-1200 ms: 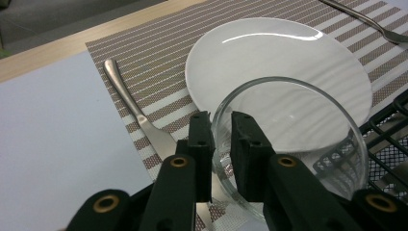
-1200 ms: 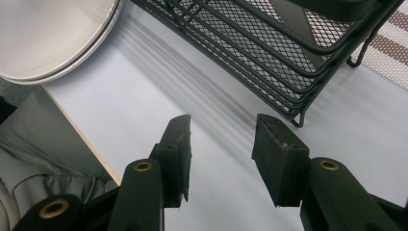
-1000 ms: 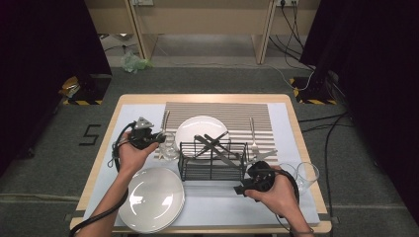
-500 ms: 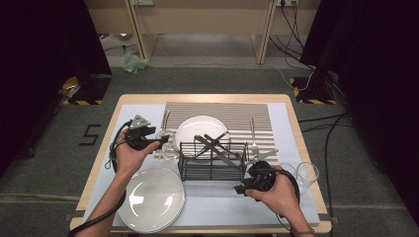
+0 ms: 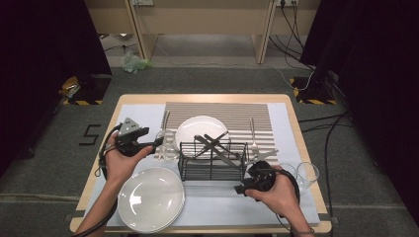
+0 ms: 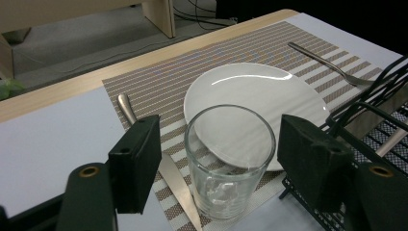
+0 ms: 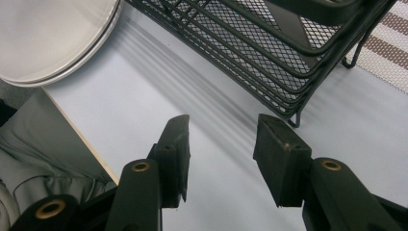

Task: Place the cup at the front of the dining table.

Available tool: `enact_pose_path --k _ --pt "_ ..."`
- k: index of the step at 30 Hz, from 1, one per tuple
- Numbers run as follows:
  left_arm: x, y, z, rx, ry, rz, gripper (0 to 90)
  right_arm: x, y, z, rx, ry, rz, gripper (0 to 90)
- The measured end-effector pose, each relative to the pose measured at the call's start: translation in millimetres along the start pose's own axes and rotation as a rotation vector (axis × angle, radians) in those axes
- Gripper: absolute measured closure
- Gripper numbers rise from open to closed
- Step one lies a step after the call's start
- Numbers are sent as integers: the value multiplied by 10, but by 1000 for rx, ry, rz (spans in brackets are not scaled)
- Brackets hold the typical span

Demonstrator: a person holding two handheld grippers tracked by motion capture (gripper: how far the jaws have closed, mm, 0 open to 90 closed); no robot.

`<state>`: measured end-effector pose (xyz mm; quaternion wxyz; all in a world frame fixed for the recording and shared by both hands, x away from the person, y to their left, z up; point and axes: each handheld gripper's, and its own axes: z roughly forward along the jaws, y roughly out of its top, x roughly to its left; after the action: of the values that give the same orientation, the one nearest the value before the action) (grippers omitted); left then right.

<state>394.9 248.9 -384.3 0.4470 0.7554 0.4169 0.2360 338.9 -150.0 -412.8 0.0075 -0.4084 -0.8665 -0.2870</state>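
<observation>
**Left claw open around glass at placemat edge**

Left claw (image 6: 216, 159): jaws spread wide, just been opening, pads clear of the glass (image 6: 230, 161) on both sides. Glass between the jaws but ungripped, standing upright on the near corner of the striped placemat (image 6: 192, 77), its base just beside a knife (image 6: 168, 178) lying on the mat. Directly behind the glass, a white plate (image 6: 269, 86) resting on the placemat; farther back, a fork (image 6: 327, 62) on the same mat. At the right edge of the left gripper view, the black wire rack (image 6: 375, 120), close to the glass without touching it.

From the high view: left claw (image 5: 159, 143) held level above the desk (image 5: 296, 128), pointing toward the glass (image 5: 168, 145), which sits between the rack (image 5: 212, 160) and the person's left hand (image 5: 121, 160). Cutlery crossed inside the rack. Stack of large plates (image 5: 150, 197) on the near left of the desk, well apart from the glass.

Right claw (image 7: 221, 159): jaws parted, nothing between them, hovering over the pale blue mat (image 7: 168, 86) just in front of the rack's foot. In the high view, right claw (image 5: 242, 187) at the rack's near right corner, a second glass (image 5: 307, 174) beside the right hand (image 5: 276, 190).
</observation>
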Motion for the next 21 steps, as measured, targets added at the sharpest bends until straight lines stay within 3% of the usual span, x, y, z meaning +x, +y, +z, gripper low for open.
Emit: enact_pose_path --k 21 --pt "34 -410 -421 -30 20 -23 307 8 -11 -2 2 -2 5 555"
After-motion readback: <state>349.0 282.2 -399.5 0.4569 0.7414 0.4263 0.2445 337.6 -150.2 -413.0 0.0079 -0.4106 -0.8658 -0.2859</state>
